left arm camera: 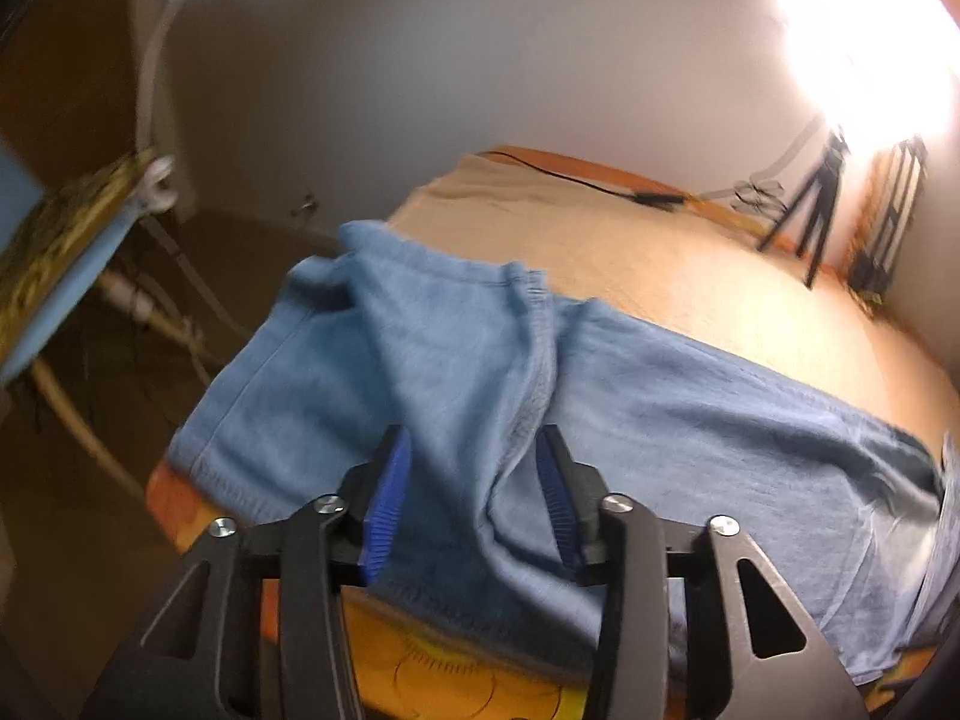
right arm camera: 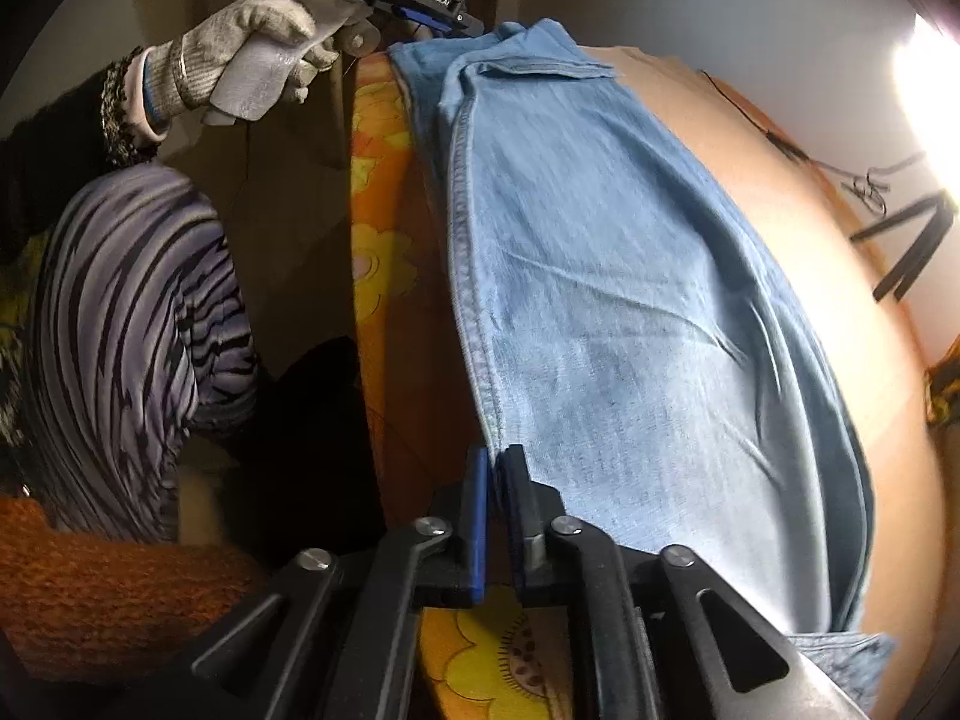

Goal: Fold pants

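Left gripper [left arm camera: 474, 450] spread wide, fingers straddling a seam ridge of the blue pants [left arm camera: 600, 420], holding nothing. Right gripper [right arm camera: 495, 459] pinches the pants' edge, lower centre. Pants lie on the orange bed [left arm camera: 690, 264]; tripod [left arm camera: 810, 210] upper right.

The blue pants [right arm camera: 630, 300] lie long across the orange bed [right arm camera: 840, 300], from the top of the frame to the lower right. At the bottom, the right claw [right arm camera: 493, 468] pinches their edge. At the upper left, a gloved hand [right arm camera: 252, 54] holds the left claw [right arm camera: 444, 18] by the far end.
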A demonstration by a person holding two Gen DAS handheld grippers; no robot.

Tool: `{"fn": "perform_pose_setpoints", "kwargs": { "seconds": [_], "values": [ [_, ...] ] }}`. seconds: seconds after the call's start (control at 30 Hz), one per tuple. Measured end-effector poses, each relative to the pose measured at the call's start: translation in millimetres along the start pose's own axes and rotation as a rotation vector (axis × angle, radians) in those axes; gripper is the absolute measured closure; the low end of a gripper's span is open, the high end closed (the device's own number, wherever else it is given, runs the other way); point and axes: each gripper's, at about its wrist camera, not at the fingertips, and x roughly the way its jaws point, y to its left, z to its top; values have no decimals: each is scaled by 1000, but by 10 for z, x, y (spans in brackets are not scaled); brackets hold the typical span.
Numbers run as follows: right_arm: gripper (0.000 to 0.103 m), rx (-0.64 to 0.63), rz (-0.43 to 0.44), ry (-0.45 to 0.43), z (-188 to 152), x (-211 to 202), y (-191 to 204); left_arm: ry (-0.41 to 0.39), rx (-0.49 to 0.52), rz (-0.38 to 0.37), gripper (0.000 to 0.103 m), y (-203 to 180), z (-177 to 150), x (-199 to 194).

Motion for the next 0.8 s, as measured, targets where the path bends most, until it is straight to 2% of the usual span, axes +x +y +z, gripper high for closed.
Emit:
{"fn": "perform_pose_setpoints", "kwargs": {
  "seconds": [0.03, 0.13, 0.17, 0.2, 0.3, 0.43, 0.57, 0.63, 0.67, 0.7, 0.8],
  "values": [
    [66, 21, 20, -25, -8, -77, -14, 10, 37, 7, 60, -71, 57, 65],
    [65, 77, 54, -99, 85, -249, -142, 38, 122, 27, 58, -237, 193, 263],
    [61, 99, 54, -119, 120, -297, -222, 55, 152, 42, 56, -299, 233, 359],
    [54, 124, 50, -135, 160, -332, -309, 71, 174, 55, 54, -346, 256, 448],
    [53, 218, -13, -173, 294, -334, -731, 120, 217, 94, 54, -422, 276, 709],
    [53, 274, -131, -149, 486, -118, -1302, 150, 226, 121, 54, -377, 243, 869],
    [53, 348, -153, -109, 608, 151, -1755, 137, 230, 131, 51, -363, 238, 912],
    [54, 337, -167, -80, 661, 288, -1841, 131, 215, 126, 58, -349, 262, 928],
    [54, 330, -169, -66, 682, 344, -1882, 127, 203, 116, 71, -328, 279, 936],
    [56, 328, -164, -52, 716, 423, -1900, 125, 190, 111, 90, -300, 289, 939],
    [58, 318, -163, -30, 700, 537, -1901, 108, 128, 76, 93, -173, 297, 921]
  ]
}}
